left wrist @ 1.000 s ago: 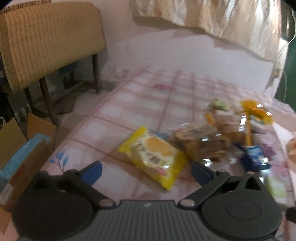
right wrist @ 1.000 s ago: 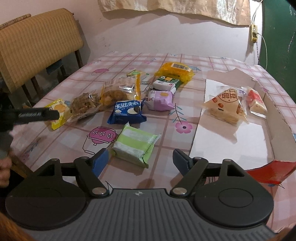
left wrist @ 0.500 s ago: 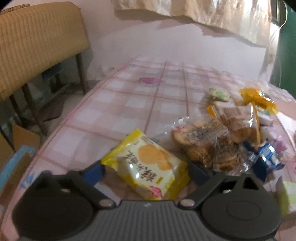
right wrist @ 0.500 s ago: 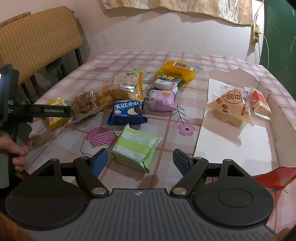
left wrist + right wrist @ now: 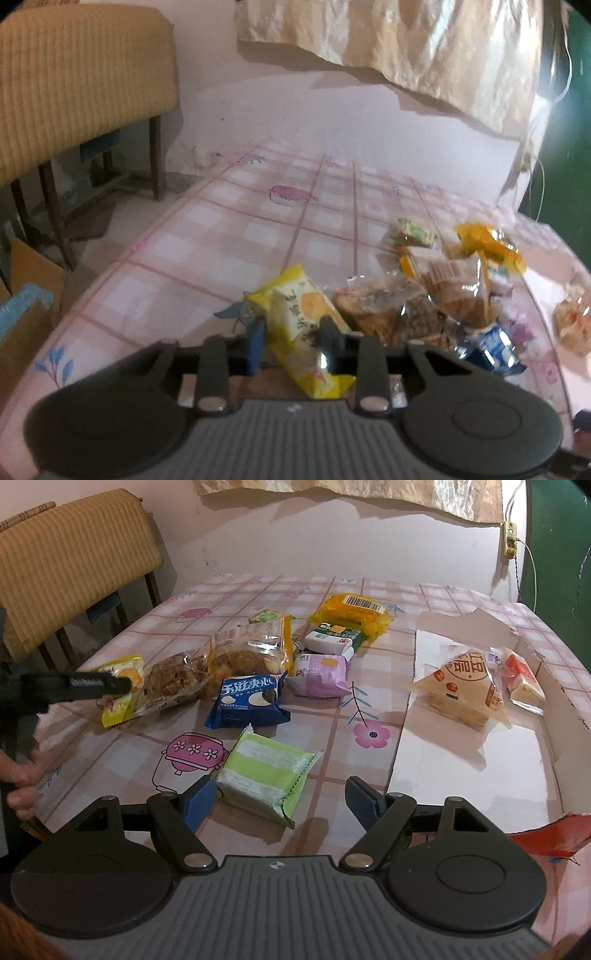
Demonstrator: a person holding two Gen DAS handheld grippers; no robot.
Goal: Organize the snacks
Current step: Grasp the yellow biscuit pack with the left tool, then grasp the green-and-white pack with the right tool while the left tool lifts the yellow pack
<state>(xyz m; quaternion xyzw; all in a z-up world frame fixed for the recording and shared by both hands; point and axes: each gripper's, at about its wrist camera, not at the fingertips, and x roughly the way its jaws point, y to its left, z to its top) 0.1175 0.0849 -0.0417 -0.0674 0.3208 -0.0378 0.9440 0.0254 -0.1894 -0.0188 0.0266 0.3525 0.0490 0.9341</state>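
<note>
snack packets (image 5: 252, 701) on checked table (image 5: 229, 590)

A barcode shows on the orange packet (image 5: 351, 614).

Snack packets (image 5: 251, 701) clustered mid-table (image 5: 122, 753), cardboard tray (image 5: 469, 771) to their right holding 2 packets (image 5: 461, 690)

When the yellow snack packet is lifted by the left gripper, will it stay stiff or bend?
The yellow packet is thin glossy film, so it probably bends and may slip. The left gripper pinches its middle, so both ends likely droop. It looks light.
</note>
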